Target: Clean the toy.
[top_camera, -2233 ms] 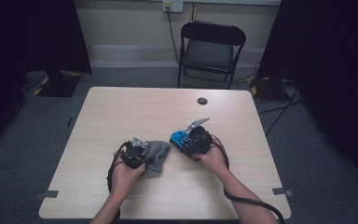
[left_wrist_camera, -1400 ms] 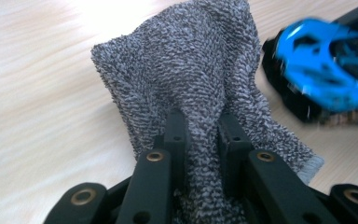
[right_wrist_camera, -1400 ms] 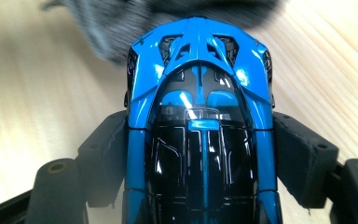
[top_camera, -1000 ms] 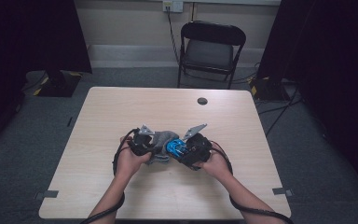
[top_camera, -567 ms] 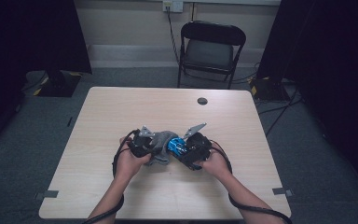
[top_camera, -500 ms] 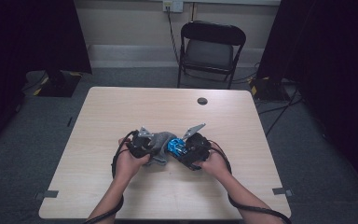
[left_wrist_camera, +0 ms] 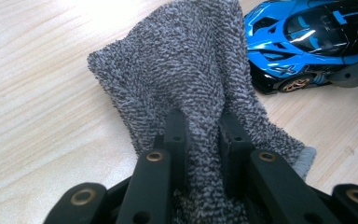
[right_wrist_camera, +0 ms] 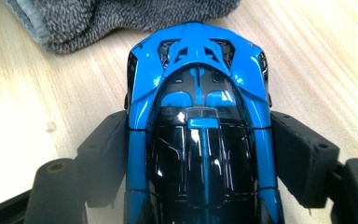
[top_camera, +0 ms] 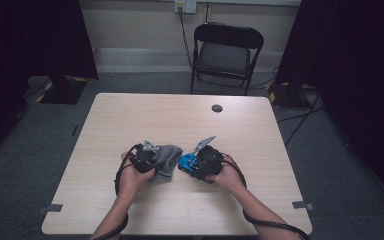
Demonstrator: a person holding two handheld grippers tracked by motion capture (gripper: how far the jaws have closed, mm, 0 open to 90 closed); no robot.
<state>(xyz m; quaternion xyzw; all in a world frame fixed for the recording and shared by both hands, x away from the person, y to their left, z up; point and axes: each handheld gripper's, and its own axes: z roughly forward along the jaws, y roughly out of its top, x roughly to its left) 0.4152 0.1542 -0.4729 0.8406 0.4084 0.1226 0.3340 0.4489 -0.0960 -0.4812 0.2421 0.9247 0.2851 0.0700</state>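
Grey terry cloth (left_wrist_camera: 191, 88) is bunched up in the left tongs (left_wrist_camera: 200, 135), clenched tight on a fold of it, while the right tongs (right_wrist_camera: 200, 154) are clamped across the sides of a glossy blue-and-black toy sports car (right_wrist_camera: 200, 121). Looks like a wipe-down job: cloth in one hand, car in the other.

On the bench (top_camera: 130, 120), both sit toward the 6 o'clock edge, cloth just at 9 o'clock of the car, close but with a sliver of wood showing between them in the high view. The right gripper view has the cloth's hem lying just past the car's end, not on it.

How far along? I'd say mid-job or between passes; the paint already shines, but I can't tell which panels got wiped.

Compared with a second back, the two hands were pressed together with the cloth right against the car; now they've drawn a bit apart. Two seconds back they were apart too.
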